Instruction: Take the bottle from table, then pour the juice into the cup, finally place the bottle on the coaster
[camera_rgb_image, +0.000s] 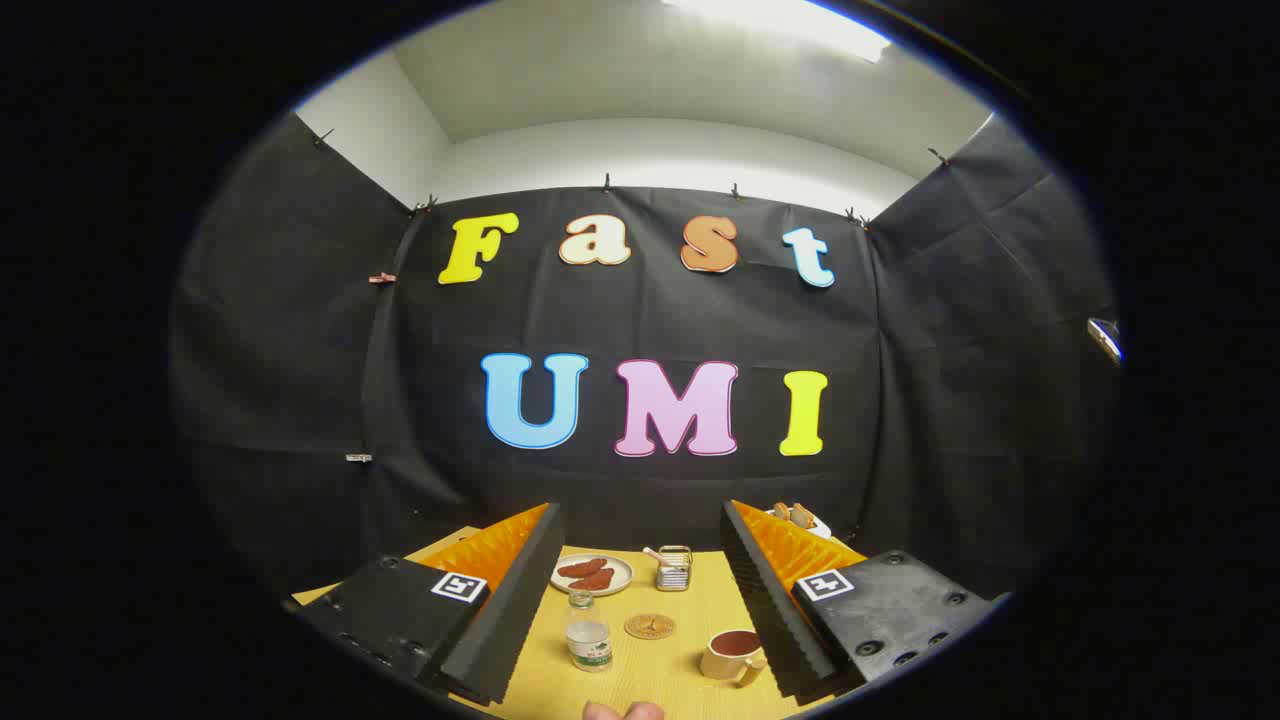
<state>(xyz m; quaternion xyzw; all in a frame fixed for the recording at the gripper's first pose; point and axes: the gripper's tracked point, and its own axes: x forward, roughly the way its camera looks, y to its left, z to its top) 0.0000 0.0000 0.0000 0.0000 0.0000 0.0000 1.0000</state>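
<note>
A small clear bottle (588, 632) with a green label stands upright on the yellow table (690, 600), just ahead of my left finger. Beside it, a little farther back, lies a round brown coaster (650, 626). A cream cup (734, 655) with a dark inside and a handle sits close to my right finger. My gripper (640, 590) hangs above the table's near side, open wide, with nothing between its fingers. The bottle, coaster and cup all lie in the gap between the fingers, below them.
At the table's far side are a white plate (592, 574) with brown pieces of food, a small wire holder (674, 569), and another white dish (803, 519) with food behind my right finger. A fingertip (622, 711) of a person's hand shows at the near edge.
</note>
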